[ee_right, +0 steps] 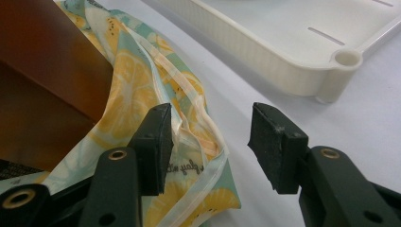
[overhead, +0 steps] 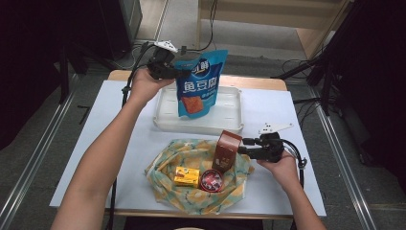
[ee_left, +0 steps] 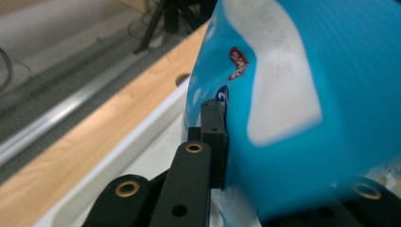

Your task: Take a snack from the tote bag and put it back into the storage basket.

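A blue snack pouch (overhead: 198, 86) stands upright over the white tray (overhead: 231, 120), and my left gripper (overhead: 179, 73) is shut on its upper left edge. In the left gripper view one black pad (ee_left: 213, 137) presses the pouch (ee_left: 293, 94); the other jaw is blurred behind it. My right gripper (overhead: 242, 145) is held open just right of a brown box (overhead: 226, 149) that stands on a lemon-print cloth (overhead: 191, 194). In the right gripper view its jaws (ee_right: 210, 142) stand apart over the cloth's edge (ee_right: 137, 94), touching nothing, with the box (ee_right: 42, 85) at the left.
A small yellow box (overhead: 186, 176) and a round red tin (overhead: 211, 180) lie on the cloth. The tray's corner (ee_right: 331, 75) is close ahead of the right gripper. The white table top (overhead: 119, 124) ends at a wooden edge behind the tray.
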Available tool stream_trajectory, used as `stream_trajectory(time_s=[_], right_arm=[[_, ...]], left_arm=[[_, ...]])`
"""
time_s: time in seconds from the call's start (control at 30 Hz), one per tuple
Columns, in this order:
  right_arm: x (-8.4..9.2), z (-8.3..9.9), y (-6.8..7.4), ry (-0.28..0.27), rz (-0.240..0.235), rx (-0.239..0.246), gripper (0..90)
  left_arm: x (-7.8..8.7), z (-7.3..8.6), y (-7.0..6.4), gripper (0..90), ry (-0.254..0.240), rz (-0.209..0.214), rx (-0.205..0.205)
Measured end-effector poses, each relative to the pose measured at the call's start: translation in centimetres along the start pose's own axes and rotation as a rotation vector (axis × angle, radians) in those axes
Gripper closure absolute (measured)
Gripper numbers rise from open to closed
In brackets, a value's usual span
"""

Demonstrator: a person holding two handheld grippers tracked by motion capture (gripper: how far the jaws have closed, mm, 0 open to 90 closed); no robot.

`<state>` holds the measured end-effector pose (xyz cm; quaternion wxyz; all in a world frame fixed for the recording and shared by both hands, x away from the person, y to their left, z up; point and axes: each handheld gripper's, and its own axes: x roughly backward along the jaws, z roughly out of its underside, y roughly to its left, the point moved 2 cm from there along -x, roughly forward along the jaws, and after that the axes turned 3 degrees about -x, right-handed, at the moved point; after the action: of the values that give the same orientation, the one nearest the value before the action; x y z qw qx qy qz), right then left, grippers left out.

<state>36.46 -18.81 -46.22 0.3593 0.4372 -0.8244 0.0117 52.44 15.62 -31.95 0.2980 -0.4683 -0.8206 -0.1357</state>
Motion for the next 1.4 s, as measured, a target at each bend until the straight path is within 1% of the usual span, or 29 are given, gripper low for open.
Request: stream_trajectory(time_s=[0.07,0.13,0.2,0.23,0.27,0.3,0.4,0.43,0.47,0.5,0.53,0.6,0.67,0.73,0.8,0.87,1.0,1.03,1.1,1.2,1.23,1.27,1.3,1.37,1.4], right_arm=[[0.0,0.0,0.0,0.0,0.0,0.0,50.5],[0.0,0.0,-0.1,0.0,-0.001,-0.001,50.5],[0.0,0.0,-0.1,0.0,-0.001,-0.002,50.5],[0.0,0.0,0.0,-0.001,-0.001,-0.001,50.5],[0.0,0.0,0.0,-0.002,-0.001,0.0,50.5],[0.0,0.0,0.0,-0.002,-0.003,0.0,50.5],[0.0,0.0,-0.1,-0.003,-0.002,0.0,50.5],[0.0,0.0,-0.2,-0.003,-0.004,0.001,50.5],[0.1,0.0,-0.2,-0.003,-0.003,0.001,50.5],[0.1,0.0,-0.2,-0.005,-0.003,-0.002,50.5],[0.1,0.0,-0.2,-0.006,-0.003,-0.003,50.5],[0.1,0.0,-0.3,-0.006,-0.001,-0.003,50.5],[0.1,0.0,-0.3,-0.006,-0.002,-0.003,50.5],[0.1,0.0,-0.3,-0.005,-0.001,-0.004,50.6],[0.1,0.0,-0.3,-0.004,0.001,-0.002,50.7],[0.0,-0.1,-0.3,-0.004,0.0,-0.003,50.7],[0.0,-0.1,-0.4,-0.005,-0.001,-0.005,50.7],[0.0,-0.1,-0.4,-0.006,-0.001,-0.002,50.7],[0.0,-0.1,-0.4,-0.006,-0.001,-0.001,50.6],[-0.1,-0.2,-0.4,-0.007,-0.004,-0.002,50.7],[-0.1,-0.2,-0.4,-0.007,-0.004,-0.003,50.7],[-0.1,-0.2,-0.4,-0.007,-0.005,-0.003,50.7],[-0.1,-0.2,-0.4,-0.006,-0.004,-0.001,50.7],[-0.2,-0.3,-0.4,-0.005,-0.004,0.0,50.7],[-0.2,-0.3,-0.4,-0.007,-0.004,0.003,50.7]], left_arm=[[0.1,0.2,0.0,84.8,-0.008,0.008,0.014],[0.1,0.3,0.1,81.0,-0.013,0.017,0.027],[0.1,0.4,-0.1,77.2,-0.011,0.008,0.006],[0.1,0.6,-0.2,74.5,-0.003,0.008,0.004],[0.1,0.7,-0.3,74.3,0.007,0.019,0.003],[0.0,0.9,-0.3,73.4,0.015,0.025,0.005],[0.2,1.3,-0.2,67.0,0.001,0.042,0.018],[0.2,1.5,-0.2,65.7,0.007,0.049,0.026],[0.3,1.7,-0.2,63.8,0.017,0.052,0.033],[0.4,1.8,-0.3,62.9,0.012,0.05,0.034],[0.5,2.1,-0.3,62.8,0.005,0.043,0.027],[0.6,2.6,-0.3,62.6,0.003,0.046,0.038],[0.7,3.0,-0.2,61.9,0.023,0.056,0.051],[0.8,3.5,-0.2,61.7,0.006,0.051,0.054],[0.9,4.0,-0.2,61.5,0.008,0.056,0.064],[0.8,4.4,-0.2,61.3,0.023,0.063,0.07],[0.7,5.2,-0.5,60.9,0.014,0.067,0.081],[0.7,5.4,-0.6,60.7,0.017,0.07,0.083],[0.5,5.6,-0.7,60.7,0.038,0.077,0.091],[0.4,6.2,-1.0,60.5,0.021,0.069,0.081],[0.3,6.4,-1.1,60.6,0.015,0.069,0.084],[0.3,6.6,-1.1,60.5,0.019,0.073,0.086],[0.2,6.8,-1.1,60.4,0.024,0.068,0.093],[0.0,7.3,-1.0,60.3,0.014,0.068,0.104],[-0.1,7.6,-1.0,60.4,0.017,0.069,0.113]])
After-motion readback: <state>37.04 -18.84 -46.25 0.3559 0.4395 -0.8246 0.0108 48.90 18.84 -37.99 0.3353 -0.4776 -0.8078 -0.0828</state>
